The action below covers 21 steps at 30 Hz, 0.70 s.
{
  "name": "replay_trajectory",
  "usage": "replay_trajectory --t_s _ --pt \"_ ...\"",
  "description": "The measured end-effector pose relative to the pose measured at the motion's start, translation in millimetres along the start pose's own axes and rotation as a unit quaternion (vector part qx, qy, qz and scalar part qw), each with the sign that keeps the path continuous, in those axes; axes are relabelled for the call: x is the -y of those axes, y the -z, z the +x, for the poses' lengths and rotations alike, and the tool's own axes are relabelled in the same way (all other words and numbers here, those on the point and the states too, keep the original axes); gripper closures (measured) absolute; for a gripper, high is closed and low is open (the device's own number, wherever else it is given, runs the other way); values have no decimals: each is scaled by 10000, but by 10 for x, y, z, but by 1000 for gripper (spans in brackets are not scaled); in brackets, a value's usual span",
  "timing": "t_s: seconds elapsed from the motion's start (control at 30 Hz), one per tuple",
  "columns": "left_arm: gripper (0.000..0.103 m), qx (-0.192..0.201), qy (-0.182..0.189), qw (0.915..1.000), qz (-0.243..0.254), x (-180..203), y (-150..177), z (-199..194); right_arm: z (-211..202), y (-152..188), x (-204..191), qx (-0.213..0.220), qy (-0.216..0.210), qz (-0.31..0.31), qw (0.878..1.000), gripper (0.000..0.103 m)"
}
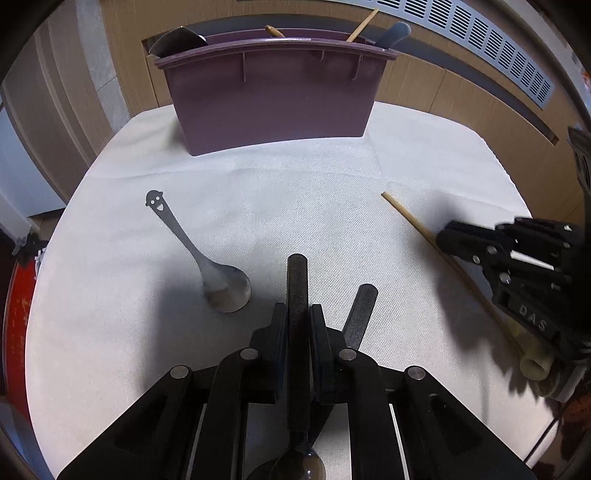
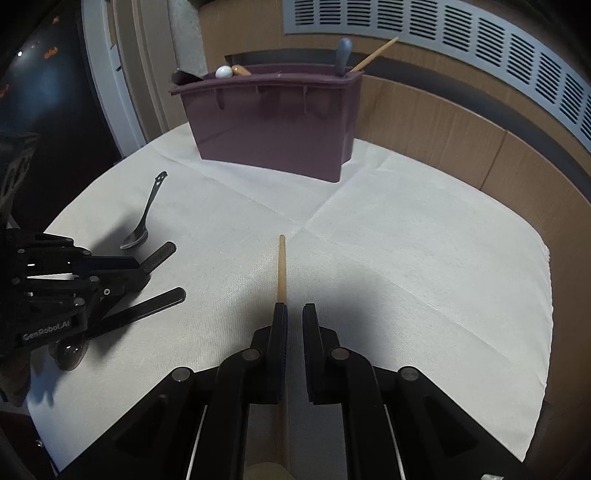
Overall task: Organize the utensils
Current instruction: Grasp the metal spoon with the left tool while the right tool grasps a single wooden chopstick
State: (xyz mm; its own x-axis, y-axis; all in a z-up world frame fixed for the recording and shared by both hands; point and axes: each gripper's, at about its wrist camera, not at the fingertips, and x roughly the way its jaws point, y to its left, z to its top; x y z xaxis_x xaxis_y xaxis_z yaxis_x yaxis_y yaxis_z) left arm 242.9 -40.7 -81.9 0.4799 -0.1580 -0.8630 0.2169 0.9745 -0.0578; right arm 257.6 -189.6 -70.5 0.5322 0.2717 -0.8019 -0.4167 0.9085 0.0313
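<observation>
The left gripper [image 1: 298, 317] was clamped on the dark handle of a black-handled spoon [image 1: 297, 295], with both pads pressing its sides. The handle projected forward beyond the fingertips, and the spoon's bowl lay under the gripper body at the near edge of the white tablecloth [image 1: 314, 192]. A second black handle [image 1: 360, 314] lay just beside the held one, angled off to the right, with its far end hidden under the gripper.

The right gripper [image 2: 294, 321] stood with its jaws slightly parted and nothing pressed between the pads. A wooden utensil [image 2: 281, 269] with a thin, pale shaft lay along the outer face of the left finger, not in the gap. In the left wrist view the same shaft ran diagonally across the cloth, and the right gripper sat over its thicker, pale end.

A small metal spoon [image 1: 207, 254] with a smiling face cut into its handle tip lay free on the cloth, left of the left gripper, bowl nearest the grippers.

The purple utensil holder [image 1: 273, 99] stood upright at the far edge of the cloth, against the wooden wall panelling. It contained several items: a metal blade at its left end, a grey handle [image 1: 393, 35] and a wooden stick at its right end.
</observation>
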Motion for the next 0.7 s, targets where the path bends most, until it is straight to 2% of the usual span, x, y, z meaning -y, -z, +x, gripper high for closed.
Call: replay_trajectory --t_s 0.1,0.27,0.3,0.33,0.4,0.47,0.63,0.7 --pt "90 -46 13 10000 16 1 5 0 113 -77 8 -223 -101 100 9997 89" --pt "90 -135 97 9998 66 -19 10 -13 163 -107 -70 -180 29 -97 9998 87" --pt "90 -160 117 9998 62 -25 5 -11 166 -101 -95 -154 91 -199 9996 89" --pt "90 -198 130 9997 72 -27 -1 -9 161 -93 -124 -145 136 -331 9993 98" --pt "89 -273 124 9994 160 -11 -18 1 122 -84 -120 -150 22 -305 9994 98" --pt "89 -374 87 9987 340 28 -32 7 15 -72 -84 11 -62 -174 9998 98" --pt "89 -743 172 9963 402 37 -134 59 -195 -51 -77 390 -41 -83 9992 98" --pt "90 -700 211 9969 304 19 -160 71 -232 -41 -110 504 20 -90 9987 98"
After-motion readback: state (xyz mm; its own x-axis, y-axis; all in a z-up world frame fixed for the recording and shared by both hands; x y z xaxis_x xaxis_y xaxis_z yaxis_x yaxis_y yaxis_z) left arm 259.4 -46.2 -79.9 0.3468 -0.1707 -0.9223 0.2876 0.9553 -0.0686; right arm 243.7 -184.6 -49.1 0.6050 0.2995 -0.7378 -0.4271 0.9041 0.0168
